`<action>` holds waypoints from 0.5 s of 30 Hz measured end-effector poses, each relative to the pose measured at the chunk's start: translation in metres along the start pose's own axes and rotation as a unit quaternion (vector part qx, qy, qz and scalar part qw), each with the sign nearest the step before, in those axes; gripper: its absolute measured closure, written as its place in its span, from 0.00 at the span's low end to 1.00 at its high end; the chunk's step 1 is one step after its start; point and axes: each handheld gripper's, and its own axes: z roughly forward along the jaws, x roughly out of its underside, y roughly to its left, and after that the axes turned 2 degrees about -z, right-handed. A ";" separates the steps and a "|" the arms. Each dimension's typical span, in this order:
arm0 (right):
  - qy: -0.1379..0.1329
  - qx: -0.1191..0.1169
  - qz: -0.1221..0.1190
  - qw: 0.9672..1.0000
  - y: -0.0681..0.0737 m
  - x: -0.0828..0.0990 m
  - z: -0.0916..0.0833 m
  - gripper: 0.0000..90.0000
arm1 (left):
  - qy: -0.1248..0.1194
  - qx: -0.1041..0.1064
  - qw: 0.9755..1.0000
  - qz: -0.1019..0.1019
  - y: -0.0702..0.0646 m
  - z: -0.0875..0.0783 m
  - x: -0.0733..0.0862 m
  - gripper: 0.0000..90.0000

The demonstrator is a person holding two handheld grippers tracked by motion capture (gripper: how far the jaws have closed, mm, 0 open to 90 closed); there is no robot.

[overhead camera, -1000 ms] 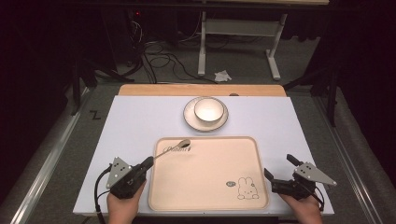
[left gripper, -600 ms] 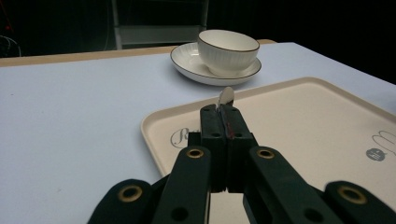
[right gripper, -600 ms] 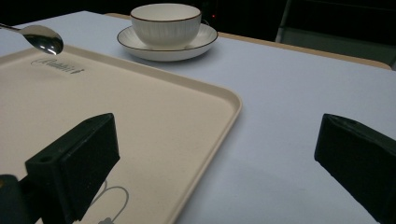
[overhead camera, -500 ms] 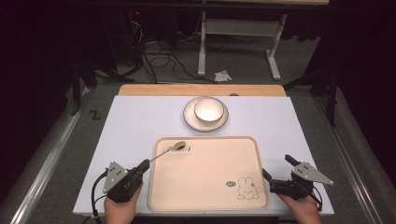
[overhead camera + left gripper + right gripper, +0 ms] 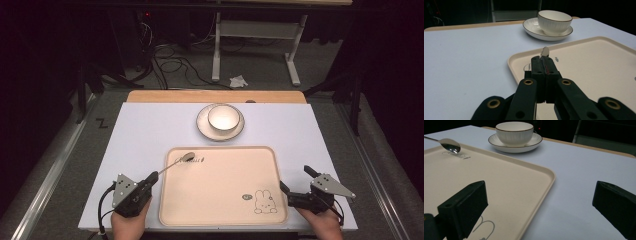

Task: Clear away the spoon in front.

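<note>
My left gripper (image 5: 151,176) is shut on the handle of a metal spoon (image 5: 186,158) at the tray's left edge. In the left gripper view the jaws (image 5: 543,62) meet on the handle and the spoon's bowl (image 5: 545,51) sticks out past them. The bowl lies low over the far left corner of a beige tray (image 5: 225,190), by its printed writing; whether it touches I cannot tell. My right gripper (image 5: 295,178) stands open at the tray's right edge, with nothing between its jaws (image 5: 539,207). The spoon (image 5: 450,145) shows at the far left there.
A white cup on a saucer (image 5: 220,120) stands beyond the tray at the table's middle; it shows as the cup (image 5: 554,20) and again as the cup (image 5: 514,132). The tray bears a rabbit drawing (image 5: 264,201) near its right front corner. White table (image 5: 145,135) surrounds it.
My left gripper has drawn back toward the person with the spoon, so the spoon's bowl has slid a little left and nearer over the tray. The right gripper has kept still.
</note>
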 end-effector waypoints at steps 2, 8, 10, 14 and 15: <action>0.001 0.001 0.002 1.000 0.000 0.000 0.000 0.01 | 0.000 0.000 1.000 -0.001 0.000 0.001 0.000 1.00; 0.002 0.001 0.002 1.000 -0.001 0.001 0.000 0.01 | -0.005 -0.003 1.000 0.003 0.000 0.002 -0.002 1.00; 0.002 0.001 0.002 1.000 -0.001 0.001 0.000 0.01 | -0.005 -0.005 1.000 0.003 0.000 0.002 -0.002 1.00; 0.002 0.000 0.000 1.000 0.000 0.000 0.000 0.01 | -0.001 -0.008 1.000 0.007 0.000 0.002 -0.001 1.00; 0.001 -0.001 -0.002 1.000 0.000 0.000 0.000 0.01 | -0.001 -0.010 1.000 0.009 0.000 0.002 -0.001 1.00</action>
